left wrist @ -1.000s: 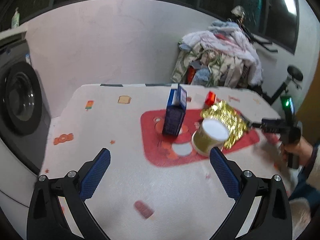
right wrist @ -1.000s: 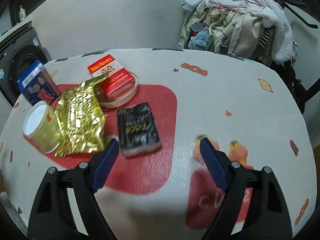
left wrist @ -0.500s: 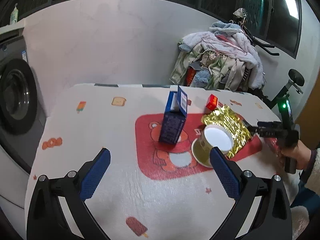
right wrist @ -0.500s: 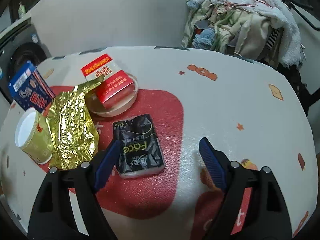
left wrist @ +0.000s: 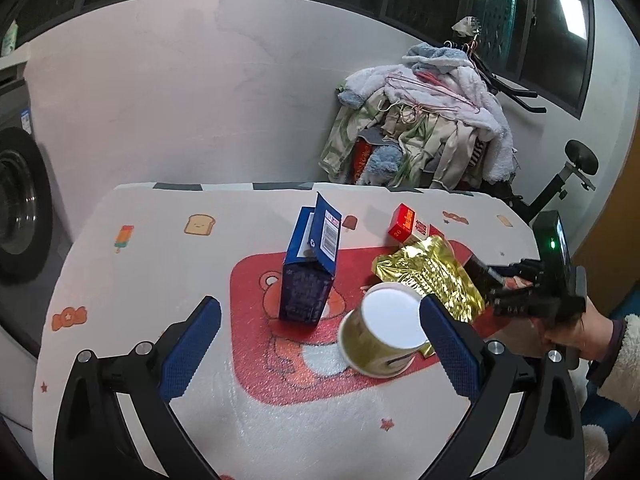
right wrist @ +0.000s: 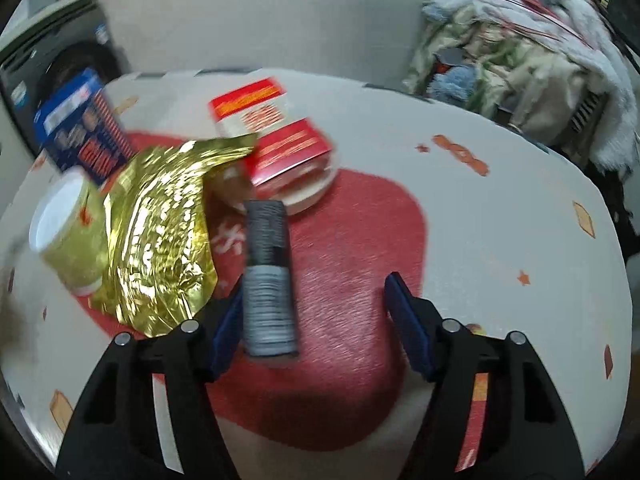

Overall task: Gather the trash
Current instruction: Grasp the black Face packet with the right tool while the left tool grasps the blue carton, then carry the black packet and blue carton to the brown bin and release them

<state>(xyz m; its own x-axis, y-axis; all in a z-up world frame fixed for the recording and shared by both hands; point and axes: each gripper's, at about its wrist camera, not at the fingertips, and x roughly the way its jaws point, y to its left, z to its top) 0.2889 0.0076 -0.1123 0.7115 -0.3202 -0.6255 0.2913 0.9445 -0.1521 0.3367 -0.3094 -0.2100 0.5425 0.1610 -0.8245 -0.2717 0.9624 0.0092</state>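
Risks squirting the black packet (right wrist: 268, 280), on edge mid-table (right wrist: 500, 220) on the red mat (right wrist: 352, 240), sideways into the gold wrapper (right wrist: 160, 240), with the right gripper (right wrist: 314, 296) half-wide, just closing, one finger touching; left gripper (left wrist: 320, 304) wide, empty.
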